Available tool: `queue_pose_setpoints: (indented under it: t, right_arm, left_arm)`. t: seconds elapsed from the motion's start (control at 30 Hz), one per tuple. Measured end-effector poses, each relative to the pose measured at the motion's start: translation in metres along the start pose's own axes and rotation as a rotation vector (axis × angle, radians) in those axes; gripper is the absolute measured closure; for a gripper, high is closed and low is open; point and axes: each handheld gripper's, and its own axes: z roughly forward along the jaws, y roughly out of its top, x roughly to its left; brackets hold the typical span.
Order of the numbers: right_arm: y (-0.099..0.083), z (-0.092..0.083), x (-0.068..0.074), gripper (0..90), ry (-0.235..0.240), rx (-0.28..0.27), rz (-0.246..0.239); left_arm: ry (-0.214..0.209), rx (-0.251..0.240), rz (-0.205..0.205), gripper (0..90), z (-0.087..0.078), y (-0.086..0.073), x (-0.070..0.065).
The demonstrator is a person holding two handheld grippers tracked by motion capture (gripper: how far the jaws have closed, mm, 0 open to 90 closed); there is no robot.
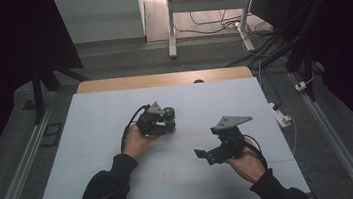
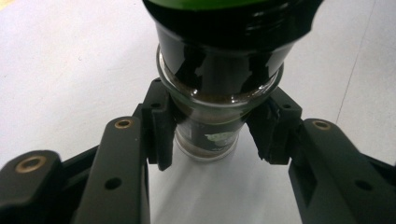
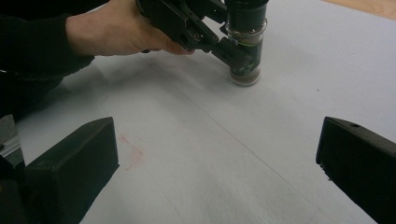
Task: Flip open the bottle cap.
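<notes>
White table (image 1: 93,139) bears your upright jar (image 3: 244,56) near its middle, clamped low by your left gripper (image 2: 210,135); keep it level while your right gripper (image 1: 219,151) waits spread empty.

A small clear glass jar with a dark, wide black cap (image 2: 219,88) stands upright on the white table, clamped at its lower body between the left gripper's (image 2: 215,135) jaws. A pale label shows near its base; brownish contents sit inside.
</notes>
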Motion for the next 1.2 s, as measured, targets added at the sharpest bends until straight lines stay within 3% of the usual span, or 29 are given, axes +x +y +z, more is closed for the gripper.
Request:
queue_pose_setpoints:
  t: [0.37, 0.8, 1.2]
  right_arm:
    - [0.015, 0.023, -0.001, 0.0, -0.023, 0.017, -0.015]
    - [0.031, 0.048, -0.005, 0.0, -0.008, 0.042, -0.008]
    - [0.043, 0.075, -0.010, 0.0, -0.036, 0.070, -0.019]
  left_arm:
    - [0.002, 0.003, -0.002, 53.8, 0.000, 0.001, 0.000]
    - [0.003, 0.003, -0.003, 53.7, 0.000, 0.001, -0.001]
    - [0.003, 0.003, -0.004, 53.8, 0.000, 0.000, -0.001]
